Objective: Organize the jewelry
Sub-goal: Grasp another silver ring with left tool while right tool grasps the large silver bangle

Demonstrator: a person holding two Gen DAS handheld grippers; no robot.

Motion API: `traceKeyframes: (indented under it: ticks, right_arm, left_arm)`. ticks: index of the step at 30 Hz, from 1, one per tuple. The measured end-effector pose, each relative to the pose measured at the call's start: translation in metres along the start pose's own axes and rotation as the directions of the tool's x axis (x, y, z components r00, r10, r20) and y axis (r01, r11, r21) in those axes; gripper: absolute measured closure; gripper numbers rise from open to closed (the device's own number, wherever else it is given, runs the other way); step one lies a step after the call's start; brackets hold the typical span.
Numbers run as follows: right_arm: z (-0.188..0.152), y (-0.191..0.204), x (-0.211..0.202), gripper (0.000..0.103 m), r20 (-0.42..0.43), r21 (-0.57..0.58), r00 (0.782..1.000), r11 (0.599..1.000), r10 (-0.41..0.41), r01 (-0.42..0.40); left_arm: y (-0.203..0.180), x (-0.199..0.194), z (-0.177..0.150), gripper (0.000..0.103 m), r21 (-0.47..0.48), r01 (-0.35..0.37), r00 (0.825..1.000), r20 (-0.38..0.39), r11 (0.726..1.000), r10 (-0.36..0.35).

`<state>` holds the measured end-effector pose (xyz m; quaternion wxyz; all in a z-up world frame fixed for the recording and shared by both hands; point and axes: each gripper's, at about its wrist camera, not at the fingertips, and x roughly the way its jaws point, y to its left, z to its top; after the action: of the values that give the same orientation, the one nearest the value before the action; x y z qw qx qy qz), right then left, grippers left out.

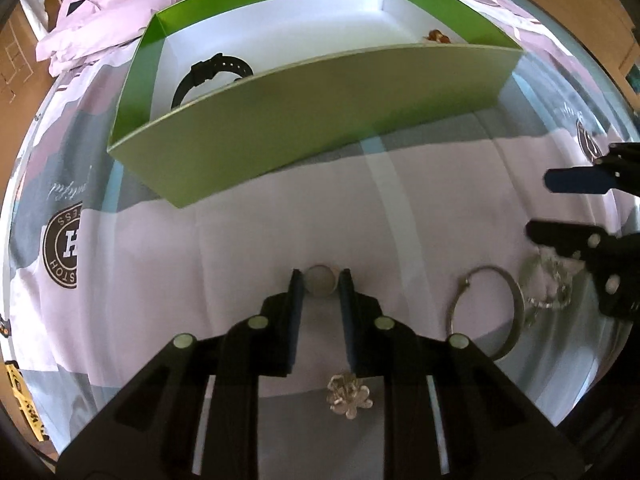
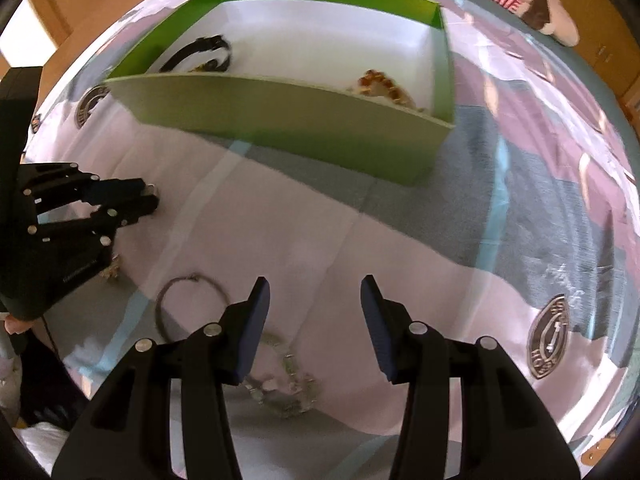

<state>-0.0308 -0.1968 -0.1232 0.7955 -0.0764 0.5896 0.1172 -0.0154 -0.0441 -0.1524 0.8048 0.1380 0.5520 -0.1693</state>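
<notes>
A green box [image 1: 312, 120] with a white floor stands on the bedsheet; a black watch [image 1: 212, 76] lies at its left end and an amber bracelet [image 1: 438, 36] at its right end. My left gripper [image 1: 320, 280] is closed on a small silver ring [image 1: 320, 285] resting on the sheet. A silver flower brooch [image 1: 349, 394] lies under its fingers. A silver hoop bangle [image 1: 486, 312] and a sparkly bracelet [image 1: 548, 284] lie to the right. My right gripper [image 2: 316, 292] is open and empty above the sparkly bracelet [image 2: 286, 384], with the bangle [image 2: 188, 300] to its left.
The box [image 2: 288, 120] also shows in the right wrist view, with the watch [image 2: 200, 54] and amber bracelet [image 2: 384, 84] inside. A crumpled pink quilt [image 1: 120, 8] lies beyond the box. The patterned sheet [image 2: 520, 208] extends to the right.
</notes>
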Motion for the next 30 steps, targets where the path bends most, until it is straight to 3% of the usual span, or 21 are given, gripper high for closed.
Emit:
traceKeyframes:
  ticks: [2,4,11,12,15,16,20,22,24,26,30]
  right_arm:
    - [-0.002,0.011,0.004,0.055,-0.006,-0.039,1.0,0.999,0.011,-0.012]
    - [-0.004,0.025,0.009,0.055,-0.014,-0.085,1.0,0.996,0.01,-0.012]
    - [-0.013,0.053,0.014,0.05,-0.044,-0.179,0.999,0.983,0.027,-0.034]
    - [-0.014,0.055,0.014,0.05,-0.046,-0.19,0.999,0.981,0.028,-0.036]
    - [-0.017,0.062,0.017,0.05,-0.053,-0.216,0.998,0.976,0.017,-0.028]
    - [-0.018,0.064,0.019,0.05,-0.057,-0.217,0.998,0.976,0.01,-0.022]
    - [-0.019,0.066,0.025,0.05,-0.057,-0.203,0.998,0.979,0.008,-0.019]
    - [-0.019,0.066,0.023,0.064,-0.05,-0.199,0.999,0.98,0.018,-0.028]
    - [-0.019,0.066,0.021,0.094,-0.047,-0.187,0.998,0.981,0.037,-0.045]
    - [-0.017,0.065,0.018,0.099,-0.038,-0.171,0.999,0.984,0.033,-0.039]
    - [-0.009,0.055,0.006,0.102,0.007,-0.121,0.999,0.992,0.034,-0.033]
  left_arm:
    - [-0.001,-0.002,-0.001,0.076,0.012,0.002,1.0,-0.004,1.0,-0.002]
    - [0.0,-0.005,-0.002,0.053,0.017,0.016,1.0,0.0,1.0,-0.016]
    - [-0.002,0.002,-0.004,0.052,0.03,0.015,1.0,-0.017,0.999,-0.014]
    - [-0.003,0.002,-0.005,0.053,0.028,0.015,1.0,-0.012,1.0,-0.014]
    - [0.001,0.003,-0.001,0.081,0.013,0.04,0.999,-0.001,0.999,-0.04]
    - [0.003,0.003,-0.001,0.086,0.001,0.056,0.998,0.0,0.998,-0.056]
    - [0.004,0.002,-0.001,0.086,-0.002,0.059,0.998,0.005,0.998,-0.059]
    - [0.007,0.0,0.001,0.086,-0.001,0.055,0.998,0.006,0.998,-0.055]
    - [0.008,-0.002,0.001,0.086,-0.003,0.047,0.999,0.013,0.999,-0.047]
    - [0.008,-0.007,0.001,0.086,-0.007,0.042,0.999,0.022,0.999,-0.042]
    - [0.01,-0.016,0.002,0.086,-0.015,0.044,0.998,0.046,0.999,-0.044]
